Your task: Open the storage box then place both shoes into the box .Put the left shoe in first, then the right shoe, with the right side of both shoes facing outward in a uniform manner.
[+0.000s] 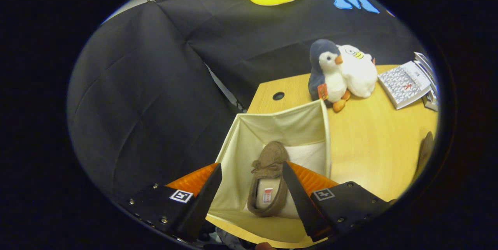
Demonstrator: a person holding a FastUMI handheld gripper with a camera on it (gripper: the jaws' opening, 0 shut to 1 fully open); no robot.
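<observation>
No writing here is readable: the shoe [268, 182] carries a small red-and-white label inside, too small to make out. Your jaws [252, 187] stand wide apart, holding nothing, over the open box [237, 141]. The shoe lies inside the box, between the fingers. A second shoe [425, 151] sits on the surface [373, 141].

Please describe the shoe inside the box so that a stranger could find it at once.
On the wooden table stands an open cream fabric box. The brown shoe lies inside, seen between the open gripper fingers. It has a bow on top.
</observation>
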